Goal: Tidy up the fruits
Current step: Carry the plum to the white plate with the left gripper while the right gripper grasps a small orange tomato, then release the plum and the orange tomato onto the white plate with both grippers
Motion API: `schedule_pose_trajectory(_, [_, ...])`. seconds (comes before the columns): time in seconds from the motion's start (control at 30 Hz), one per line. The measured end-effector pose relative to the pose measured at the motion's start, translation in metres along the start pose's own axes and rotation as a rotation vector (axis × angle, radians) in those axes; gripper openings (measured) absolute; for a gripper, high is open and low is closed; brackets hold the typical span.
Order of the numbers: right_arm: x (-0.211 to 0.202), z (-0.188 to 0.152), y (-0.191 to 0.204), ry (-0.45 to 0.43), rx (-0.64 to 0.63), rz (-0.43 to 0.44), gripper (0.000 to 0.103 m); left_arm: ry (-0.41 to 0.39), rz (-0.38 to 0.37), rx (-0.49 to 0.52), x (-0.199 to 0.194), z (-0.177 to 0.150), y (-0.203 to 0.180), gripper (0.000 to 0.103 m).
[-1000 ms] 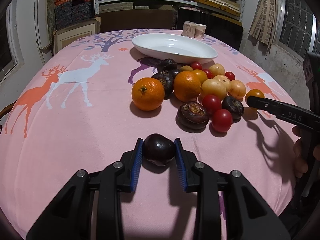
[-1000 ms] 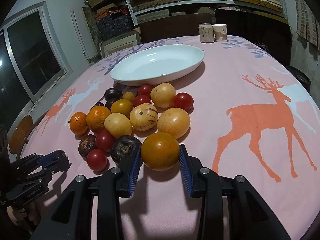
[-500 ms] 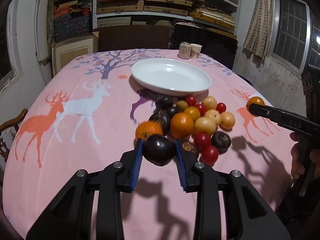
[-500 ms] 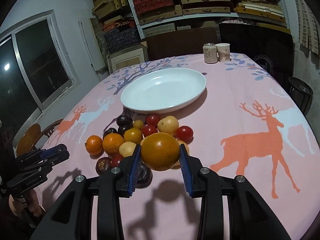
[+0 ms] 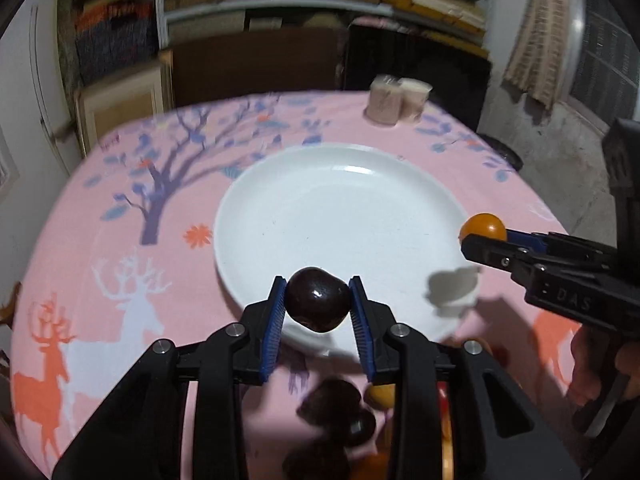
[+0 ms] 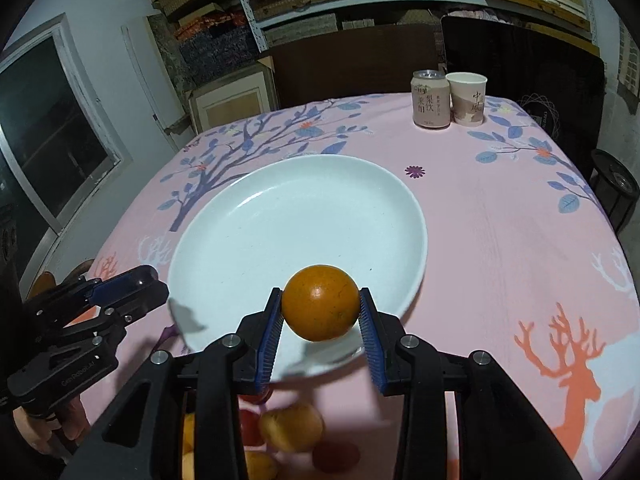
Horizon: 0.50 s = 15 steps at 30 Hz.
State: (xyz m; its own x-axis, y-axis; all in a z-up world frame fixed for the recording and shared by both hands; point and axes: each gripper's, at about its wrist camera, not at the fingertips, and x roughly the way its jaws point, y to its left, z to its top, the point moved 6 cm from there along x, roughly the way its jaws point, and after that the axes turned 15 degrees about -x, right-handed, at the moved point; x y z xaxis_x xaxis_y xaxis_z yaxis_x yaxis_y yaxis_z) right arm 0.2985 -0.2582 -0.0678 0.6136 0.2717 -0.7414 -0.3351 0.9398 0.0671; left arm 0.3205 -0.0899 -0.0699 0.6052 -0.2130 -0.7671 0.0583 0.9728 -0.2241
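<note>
My left gripper [image 5: 318, 304] is shut on a dark purple fruit [image 5: 317, 298] held over the near rim of the white oval plate [image 5: 340, 216]. My right gripper [image 6: 320, 308] is shut on an orange fruit [image 6: 320, 307] above the plate's [image 6: 280, 224] near edge. In the left wrist view the right gripper [image 5: 484, 236] comes in from the right with the orange fruit [image 5: 482, 225] at the plate's right rim. The left gripper [image 6: 132, 284] shows at the left of the right wrist view. The plate has nothing in it.
The fruit pile lies below both grippers, partly hidden: dark fruits [image 5: 340, 412] and yellow and red ones [image 6: 292, 428]. A drink can [image 6: 431, 98] and a paper cup [image 6: 467, 98] stand at the far edge of the pink deer tablecloth [image 6: 520, 240]. Shelves stand behind.
Both grippers lifted their fruits off the cloth and carried them forward over the pile to the plate's near rim. The pile has slid under the grippers.
</note>
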Motion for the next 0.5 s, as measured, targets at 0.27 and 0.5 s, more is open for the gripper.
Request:
schedule_pose_trajectory(0.27, [0.022, 0.035, -0.012, -0.078, -0.013, -0.051, 0.075, -0.022, 0.013, -0.096, 0.031, 0.038, 0.019, 0.060])
schedule_pose_trajectory(0.5, [-0.038, 0.006, -0.003, -0.136, -0.020, -0.086, 0.075, -0.090, -0.026, -0.109, -0.029, 0.016, 0.045, 0.072])
